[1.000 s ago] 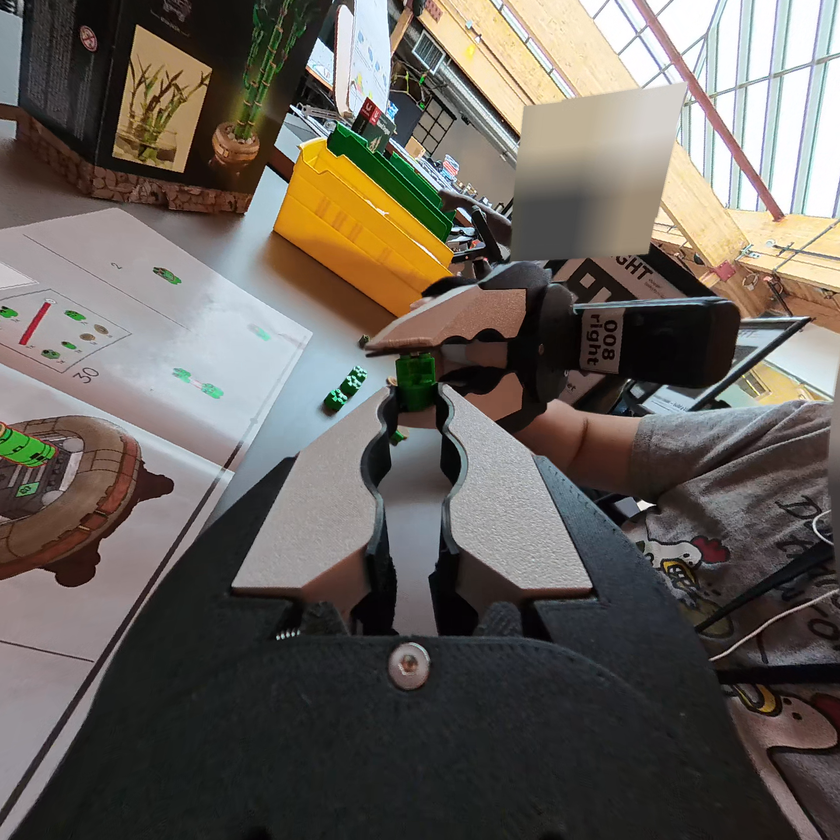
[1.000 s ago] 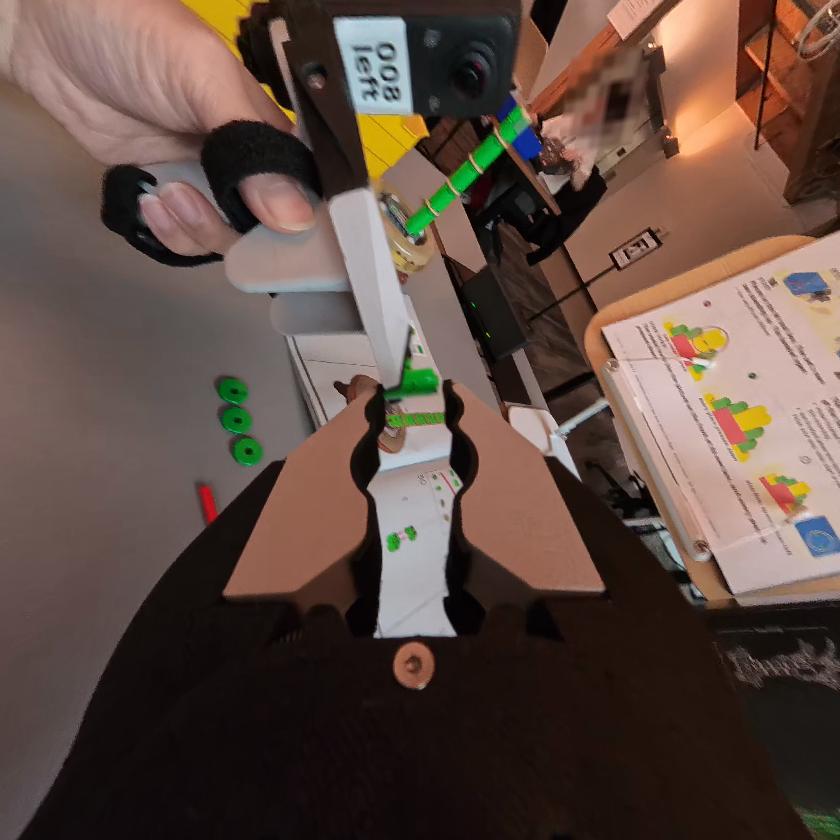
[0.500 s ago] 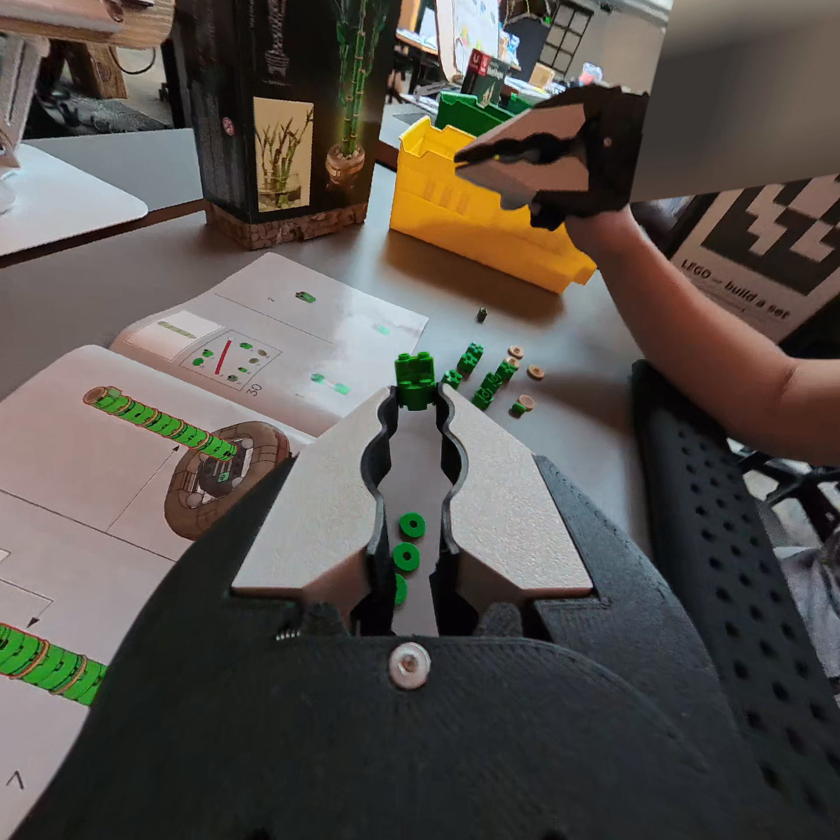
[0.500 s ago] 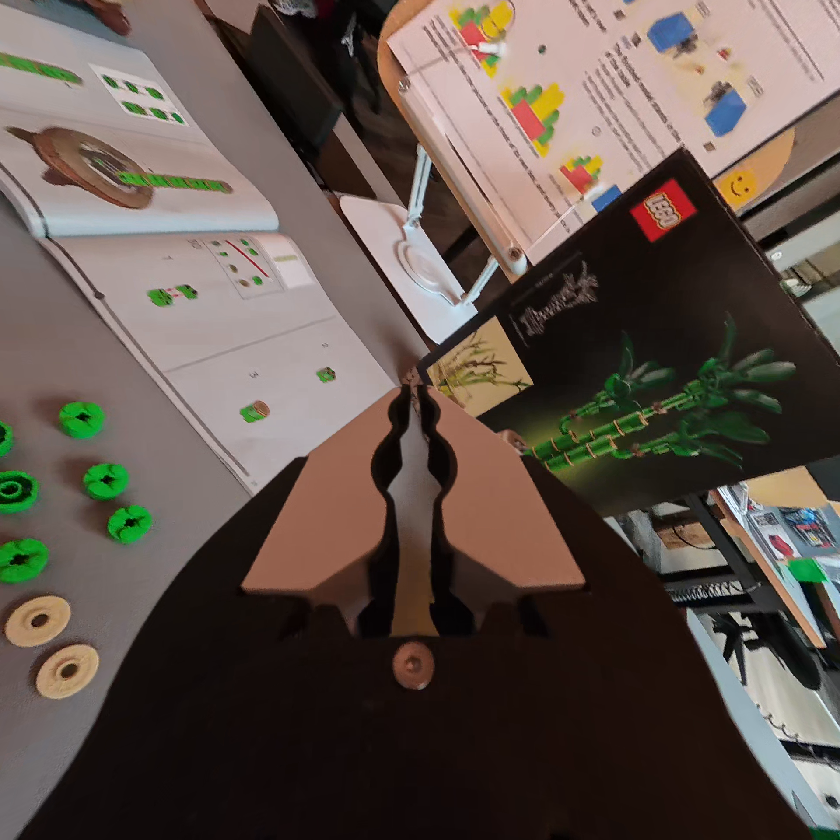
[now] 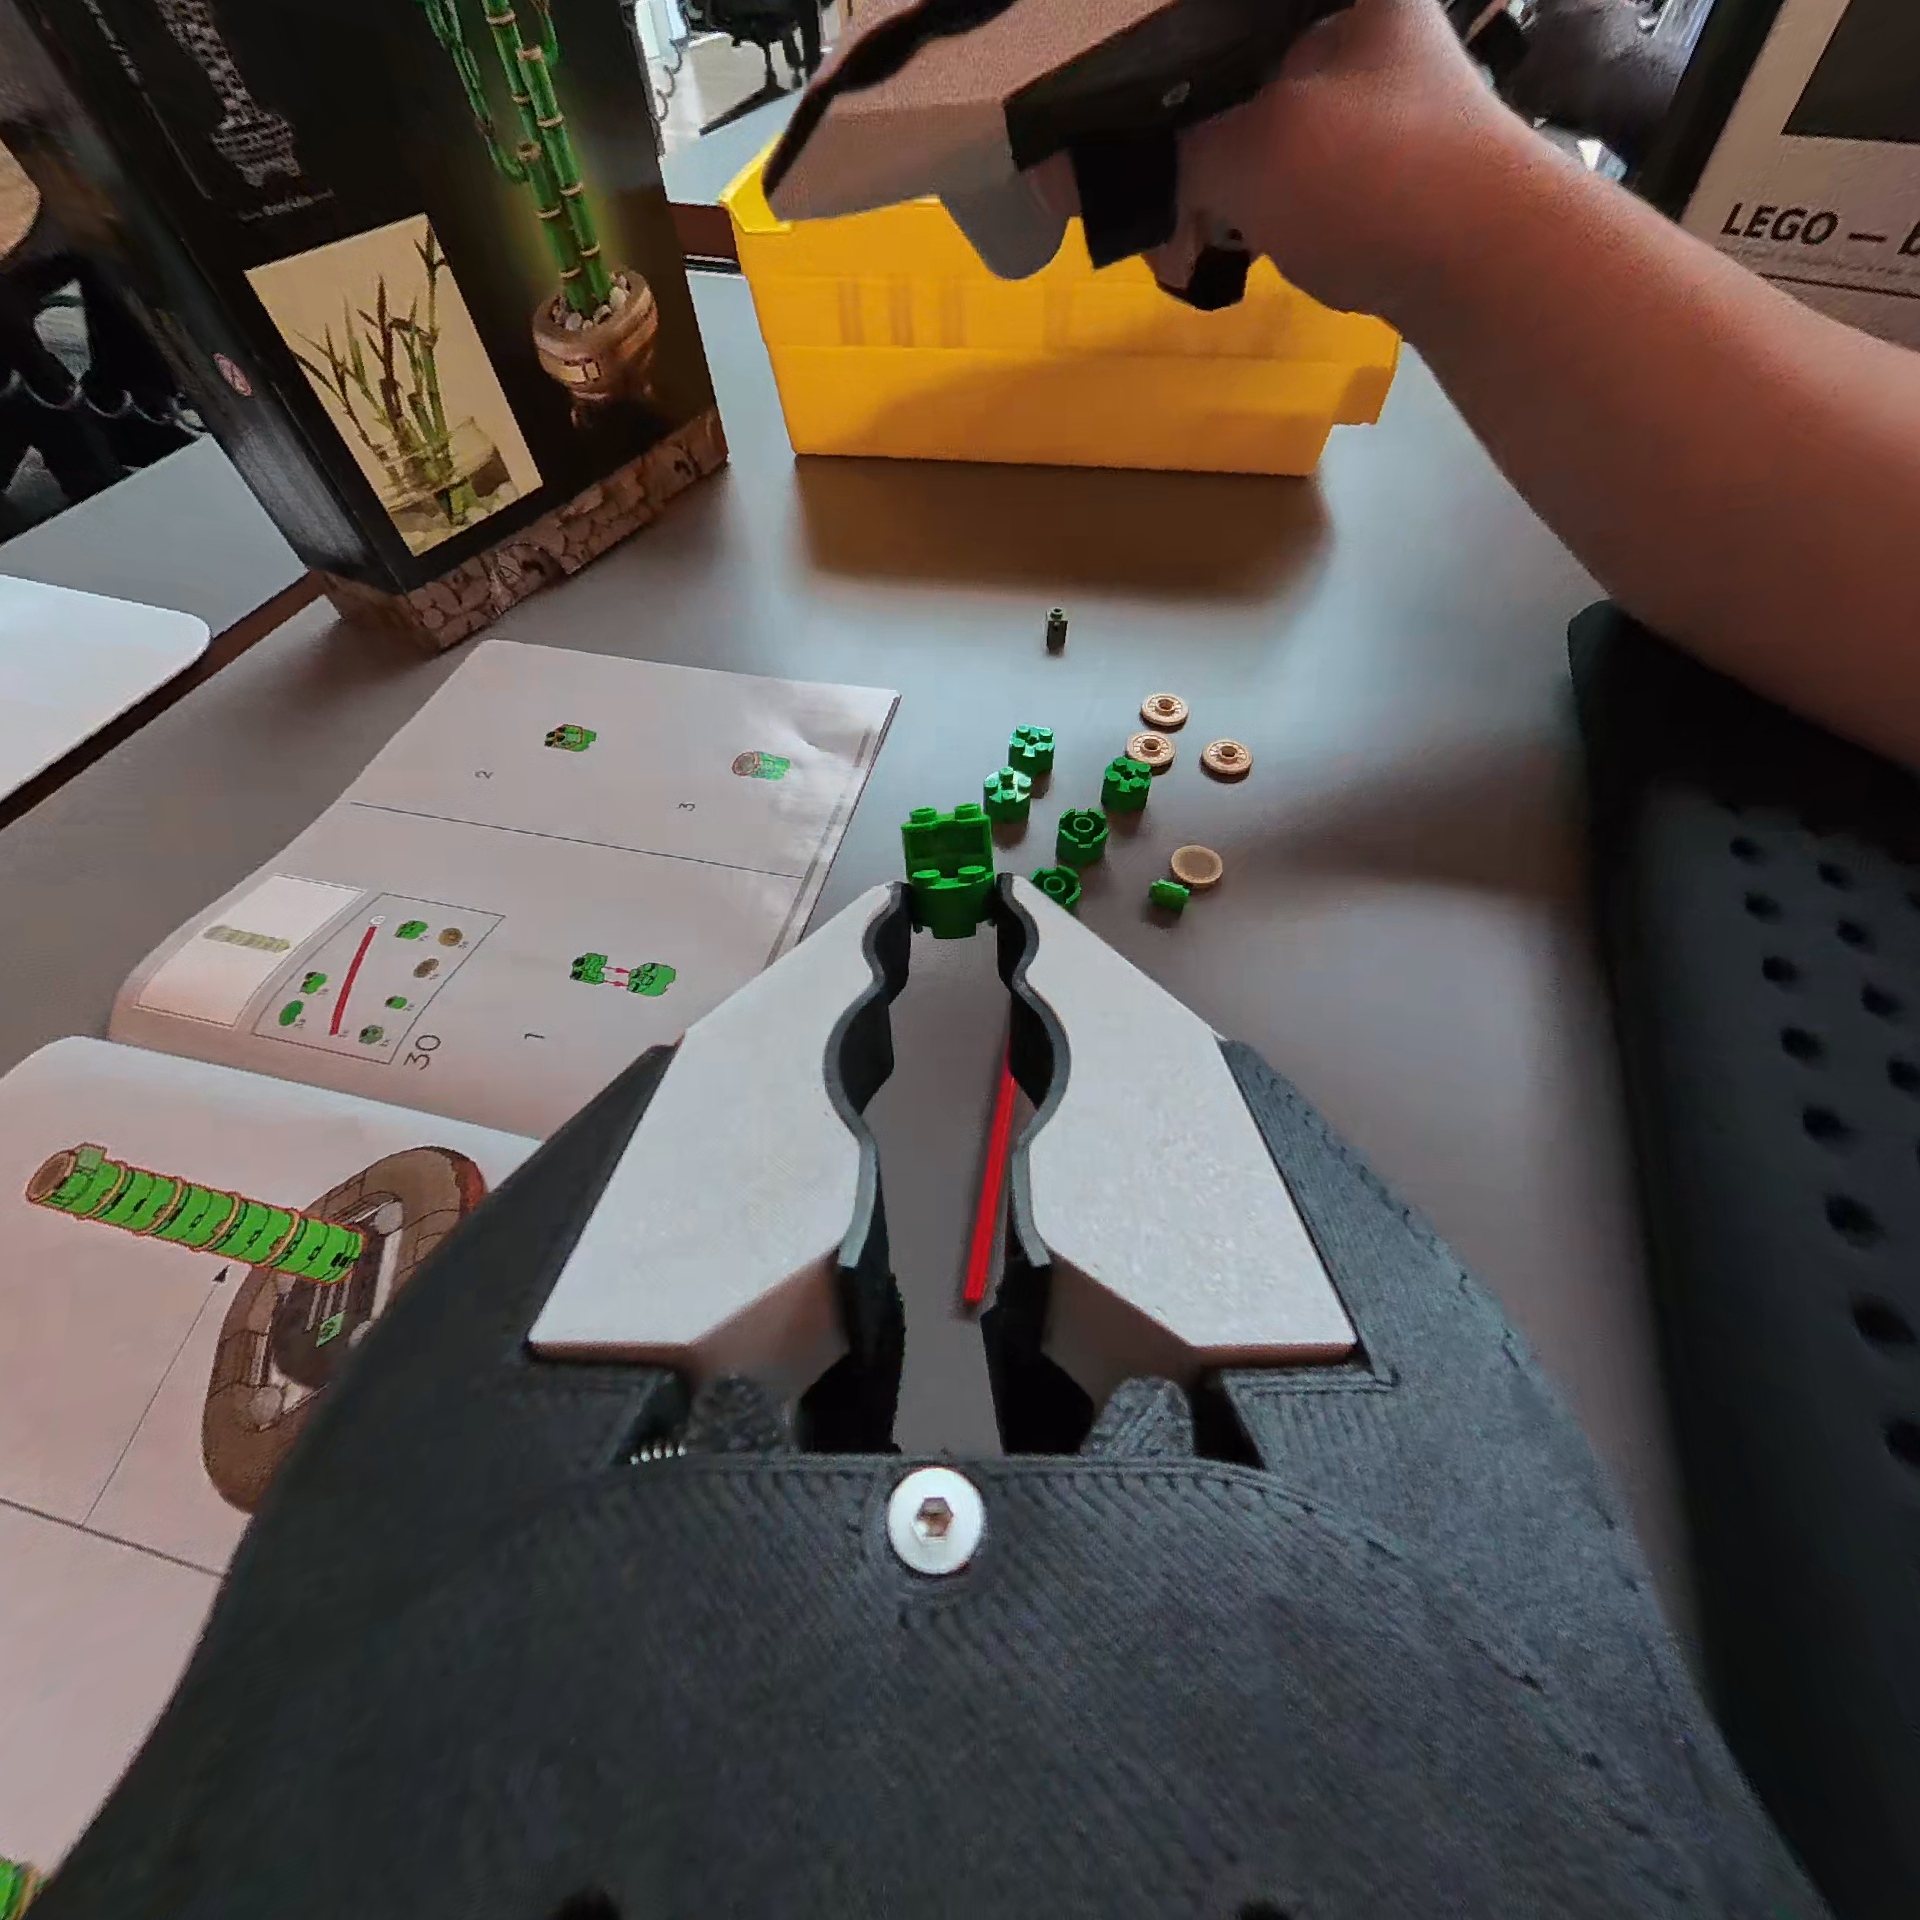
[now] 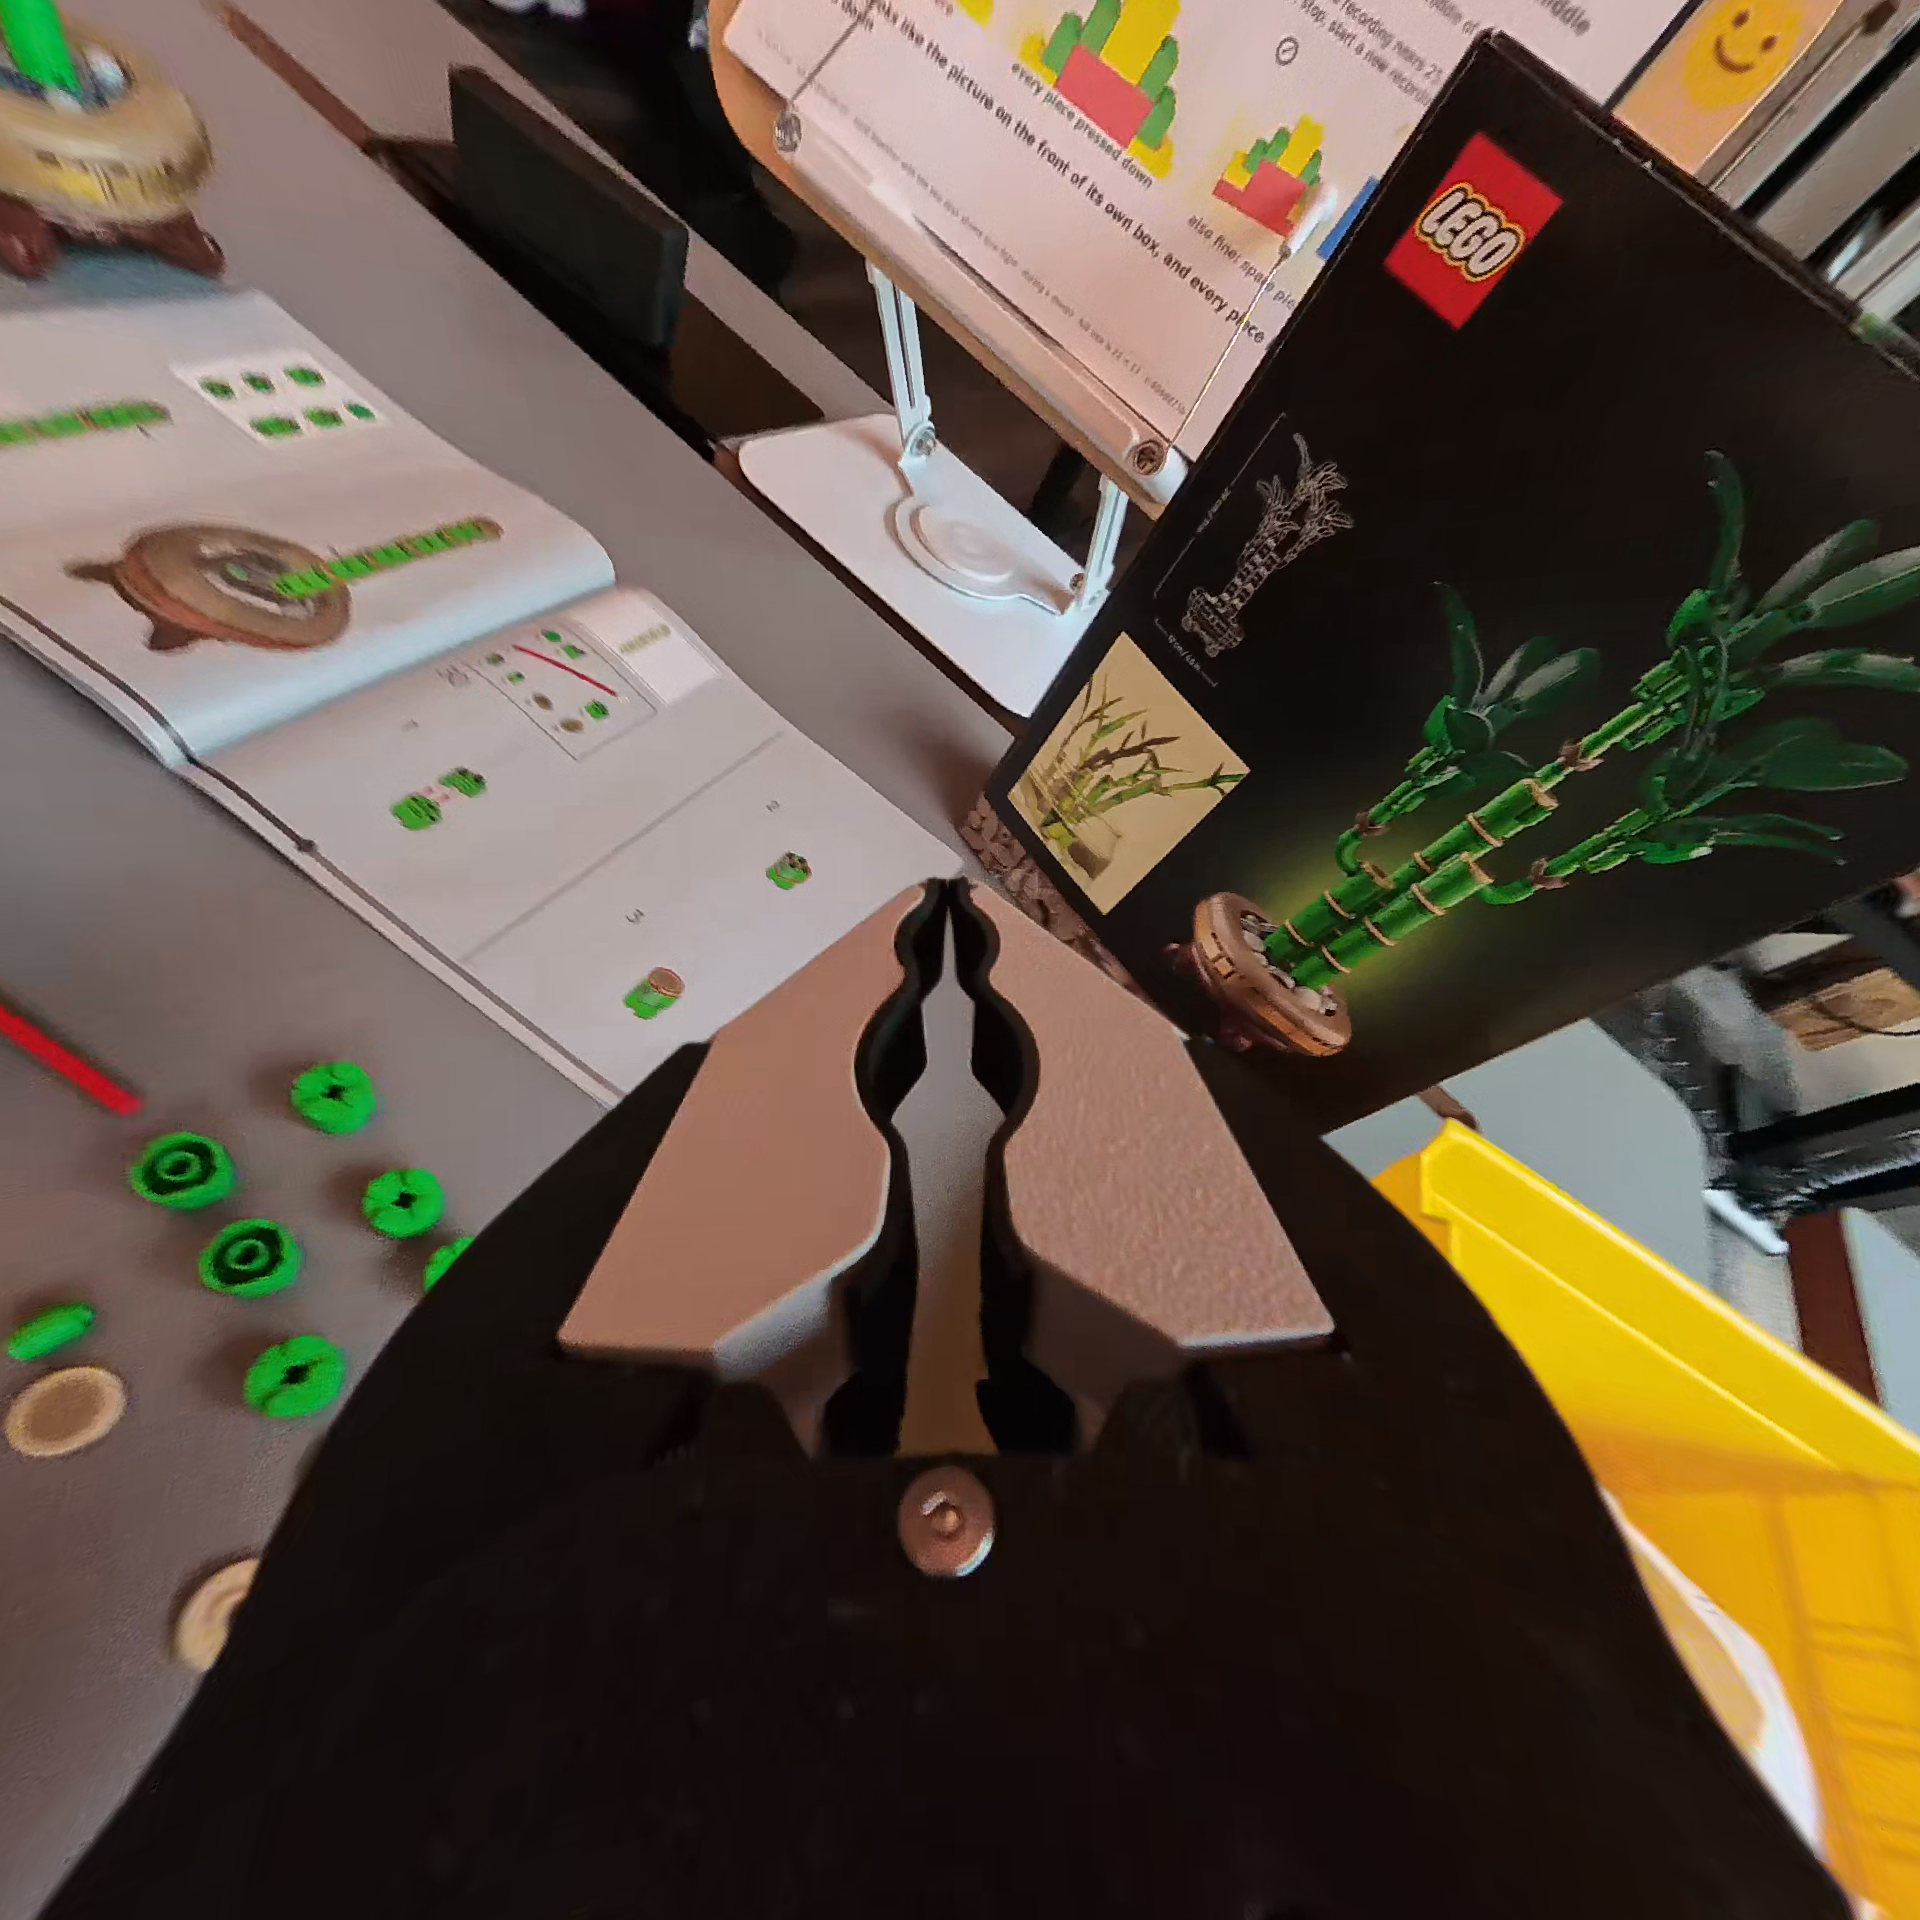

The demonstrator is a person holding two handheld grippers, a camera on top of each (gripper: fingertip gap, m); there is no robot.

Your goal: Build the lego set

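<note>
The right gripper [image 6: 948, 891] has pulled away from the left one and now hangs empty over the table, tips pressed together, while the left gripper [image 5: 951, 894] stays clamped on the green brick stack [image 5: 948, 864] — held just above the loose green pieces [image 5: 1081, 836] and tan discs [image 5: 1164, 712]. A slack squeeze could drop that stack among its lookalikes, since only the tips pinch it. Beyond lie the open instruction booklet [image 5: 582, 862], the yellow bin [image 5: 1049, 384] and the printed black box [image 6: 1507, 582] — its wording left unread.
</note>
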